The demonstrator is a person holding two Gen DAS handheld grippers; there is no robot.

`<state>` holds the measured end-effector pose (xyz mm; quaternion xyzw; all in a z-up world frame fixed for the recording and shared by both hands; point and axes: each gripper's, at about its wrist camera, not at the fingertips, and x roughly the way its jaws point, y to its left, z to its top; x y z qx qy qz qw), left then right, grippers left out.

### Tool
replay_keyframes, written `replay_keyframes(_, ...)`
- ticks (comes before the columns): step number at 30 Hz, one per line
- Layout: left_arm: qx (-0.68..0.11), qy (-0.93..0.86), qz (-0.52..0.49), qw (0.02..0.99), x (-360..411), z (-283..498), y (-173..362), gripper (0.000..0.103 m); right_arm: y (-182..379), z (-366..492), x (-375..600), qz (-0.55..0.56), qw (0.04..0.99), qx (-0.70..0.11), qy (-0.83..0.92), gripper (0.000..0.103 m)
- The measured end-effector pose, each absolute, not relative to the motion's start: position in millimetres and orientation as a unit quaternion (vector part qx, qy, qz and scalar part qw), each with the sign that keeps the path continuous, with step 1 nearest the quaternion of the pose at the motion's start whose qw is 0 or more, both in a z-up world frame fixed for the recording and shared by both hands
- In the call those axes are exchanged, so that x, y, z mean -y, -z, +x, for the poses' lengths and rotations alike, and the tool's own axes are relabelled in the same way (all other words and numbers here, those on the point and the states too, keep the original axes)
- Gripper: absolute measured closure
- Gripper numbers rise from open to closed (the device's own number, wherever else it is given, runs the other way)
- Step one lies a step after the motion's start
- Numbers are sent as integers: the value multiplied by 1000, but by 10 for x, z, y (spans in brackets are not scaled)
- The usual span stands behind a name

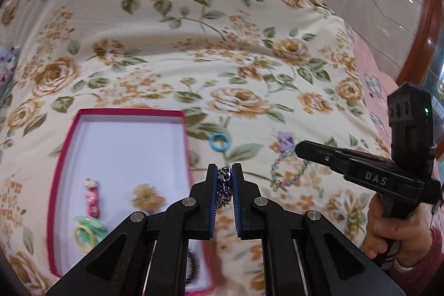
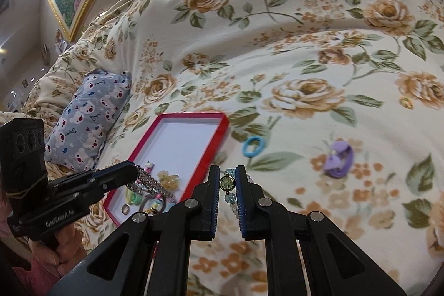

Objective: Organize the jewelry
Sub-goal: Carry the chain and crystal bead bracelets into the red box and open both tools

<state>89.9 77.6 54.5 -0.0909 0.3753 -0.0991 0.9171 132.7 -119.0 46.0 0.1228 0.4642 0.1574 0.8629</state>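
- The left gripper [image 1: 224, 176] is pinching a silver chain [image 1: 223, 189]; the links hang between its blue pads just right of the red-rimmed box [image 1: 62, 171].
- The right gripper [image 2: 227, 179] is clamped on a beaded bracelet [image 2: 229, 186], a round green bead sitting between its pads; the loop dangles over the floral bedspread [image 2: 277, 52].
- In the box's near end lie a pink clip [image 1: 91, 199], a yellow ring band [image 1: 83, 239], a yellow flower piece [image 2: 168, 178] and a small ring [image 2: 125, 209].
- Farther out on the bedspread, right of the box, rests a blue hair tie [image 1: 219, 142].
- Further right again lies a purple bow clip [image 2: 340, 158].
- Far left, a bear-print pillow [image 2: 88, 115] leans beside the box.
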Motion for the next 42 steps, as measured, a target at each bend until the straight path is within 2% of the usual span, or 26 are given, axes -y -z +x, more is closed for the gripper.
replay_keyframes(22, -375, 28, -133, 917, -1468, 1172, -468, 95, -355, 1958, 161, 117, 844, -462, -245, 92)
replay_keyframes(31, -390, 8, -152, 908, -1705, 1524, -230, 95, -15, 2256, -133, 128, 830, -481, -252, 92)
replay_keyframes(42, -428, -21, -167, 888, -1876, 1733, 194, 95, 479, 2235, -6, 123, 810, -528, -225, 92)
